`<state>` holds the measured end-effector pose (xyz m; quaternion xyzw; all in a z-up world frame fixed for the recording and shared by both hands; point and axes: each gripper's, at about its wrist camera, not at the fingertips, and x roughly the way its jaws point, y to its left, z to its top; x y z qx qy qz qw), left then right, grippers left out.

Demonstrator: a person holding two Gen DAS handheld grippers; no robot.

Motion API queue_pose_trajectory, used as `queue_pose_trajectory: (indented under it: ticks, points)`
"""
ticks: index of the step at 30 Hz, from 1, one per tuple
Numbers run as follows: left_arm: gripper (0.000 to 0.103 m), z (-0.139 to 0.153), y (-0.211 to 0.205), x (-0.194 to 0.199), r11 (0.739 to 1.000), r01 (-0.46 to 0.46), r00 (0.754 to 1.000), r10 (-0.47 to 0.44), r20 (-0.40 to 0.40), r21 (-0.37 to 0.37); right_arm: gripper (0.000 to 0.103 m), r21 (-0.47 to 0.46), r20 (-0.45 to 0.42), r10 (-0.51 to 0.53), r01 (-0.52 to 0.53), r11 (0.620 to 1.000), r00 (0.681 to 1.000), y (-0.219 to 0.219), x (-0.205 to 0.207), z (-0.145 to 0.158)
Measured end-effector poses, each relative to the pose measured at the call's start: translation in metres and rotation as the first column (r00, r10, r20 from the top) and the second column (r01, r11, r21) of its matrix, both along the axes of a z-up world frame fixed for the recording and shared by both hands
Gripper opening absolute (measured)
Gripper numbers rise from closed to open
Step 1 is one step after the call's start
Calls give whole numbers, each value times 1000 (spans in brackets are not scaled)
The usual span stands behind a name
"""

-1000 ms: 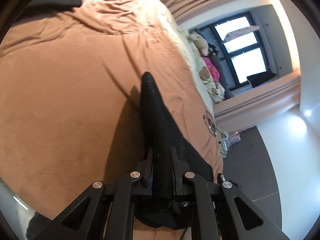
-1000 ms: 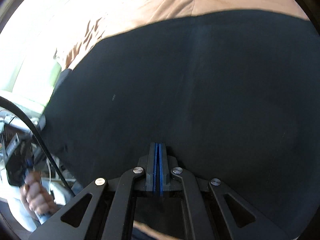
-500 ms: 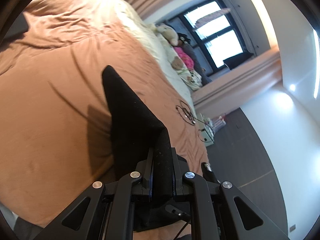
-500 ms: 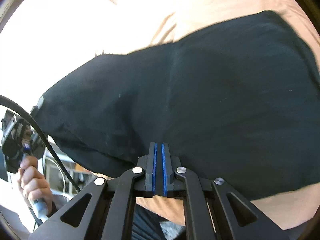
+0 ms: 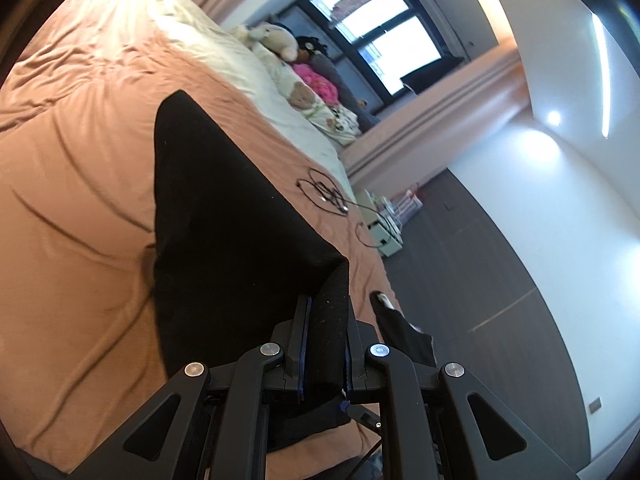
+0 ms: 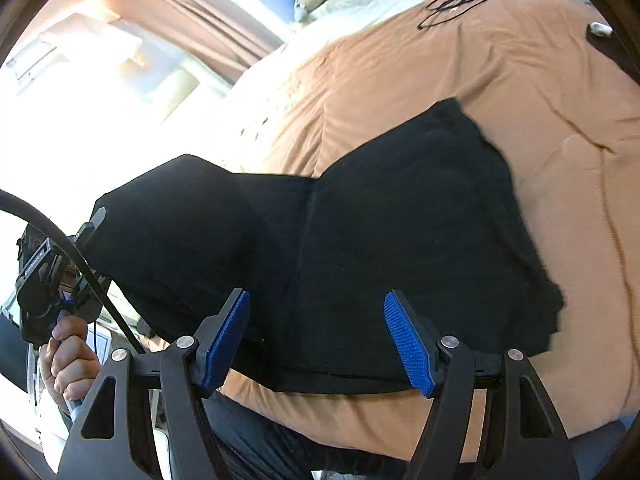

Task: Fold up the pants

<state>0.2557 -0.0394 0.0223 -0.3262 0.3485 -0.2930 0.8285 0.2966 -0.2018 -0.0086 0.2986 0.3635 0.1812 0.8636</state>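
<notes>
Black pants (image 6: 400,232) lie folded on an orange-brown bedspread (image 6: 500,64). In the left wrist view my left gripper (image 5: 326,320) is shut on a thick corner of the pants (image 5: 224,220), lifting that edge off the bed. From the right wrist view, my right gripper (image 6: 318,340) hovers just above the near edge of the pants; its jaws are opening, blue pads (image 6: 228,336) wide apart and pressing on nothing. At the left of that view the left gripper (image 6: 90,224) holds the raised end of the pants, a hand (image 6: 68,364) on its handle.
A coil of black cable (image 6: 456,0) and a small white object (image 6: 600,29) lie farther up the bedspread. Soft toys (image 5: 280,42) and pillows are at the head of the bed by a window. Dark floor (image 5: 500,300) and a white box (image 5: 384,232) are beside the bed.
My right gripper let go of the pants, opened wide and backed away toward the bed's near edge. My left gripper rose and swung, still gripping the pants, which now spread wider below it.
</notes>
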Motion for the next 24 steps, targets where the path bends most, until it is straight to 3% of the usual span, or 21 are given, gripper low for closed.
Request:
queue_pose_trajectory:
  ticks: [7, 14, 19, 24]
  points:
    - [13, 7, -47, 4, 996, 81, 997, -81, 7, 34, 69, 50, 23, -78, 77, 996, 997, -45, -19, -4]
    - [13, -2, -101, 13, 986, 163, 986, -163, -20, 39, 69, 89, 23, -152, 150, 985, 988, -48, -65, -21]
    - [13, -19, -149, 26, 971, 235, 970, -232, -67, 40, 69, 97, -3, -196, 195, 976, 981, -60, -92, -27]
    - [13, -54, -199, 37, 949, 307, 943, -294, -155, 68, 69, 105, -32, -244, 246, 964, 969, -80, -118, -26]
